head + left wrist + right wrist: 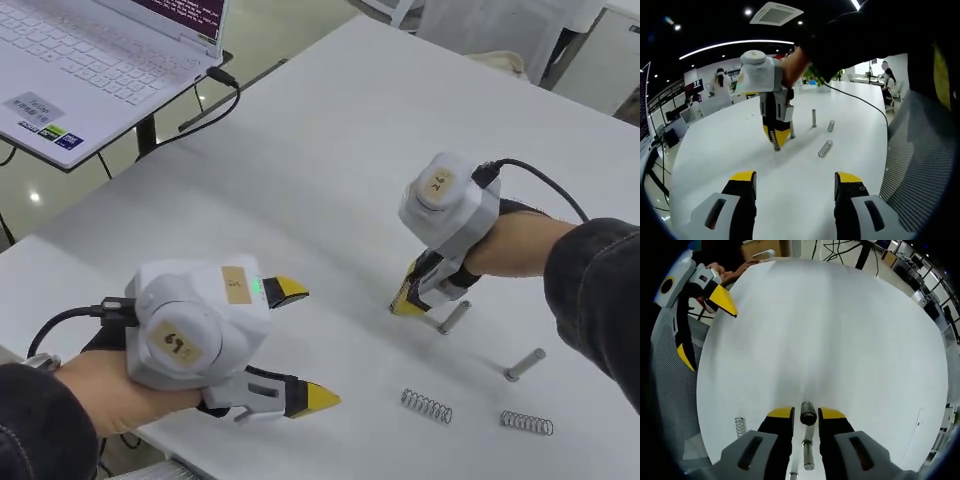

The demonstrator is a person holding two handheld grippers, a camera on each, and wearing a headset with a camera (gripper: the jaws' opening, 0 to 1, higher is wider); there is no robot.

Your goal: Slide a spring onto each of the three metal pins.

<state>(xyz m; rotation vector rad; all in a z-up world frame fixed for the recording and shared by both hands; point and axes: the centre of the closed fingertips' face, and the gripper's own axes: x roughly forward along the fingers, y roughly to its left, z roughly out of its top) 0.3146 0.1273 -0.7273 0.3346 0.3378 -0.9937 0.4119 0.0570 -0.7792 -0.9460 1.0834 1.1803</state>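
1. The right hand-held gripper (806, 415) has its jaws closed on a coiled wire spring (808, 413). The spring's round open end faces forward along the jaws.
2. The left hand-held gripper (305, 345) has its yellow-tipped jaws spread wide and holds nothing.
3. A smooth grey metal pin (455, 317) lies flat on the white surface (330, 150), just beside the right tips. A second pin (525, 364) lies near it, roughly parallel.
4. A loose spring (427, 405) and another loose spring (527, 422) lie on their sides nearer the person.

A matt white tabletop (330, 170) is pictured. On it are seen coiled grey wire springs (427, 405) and smooth silver cylindrical metal pins (525, 364).
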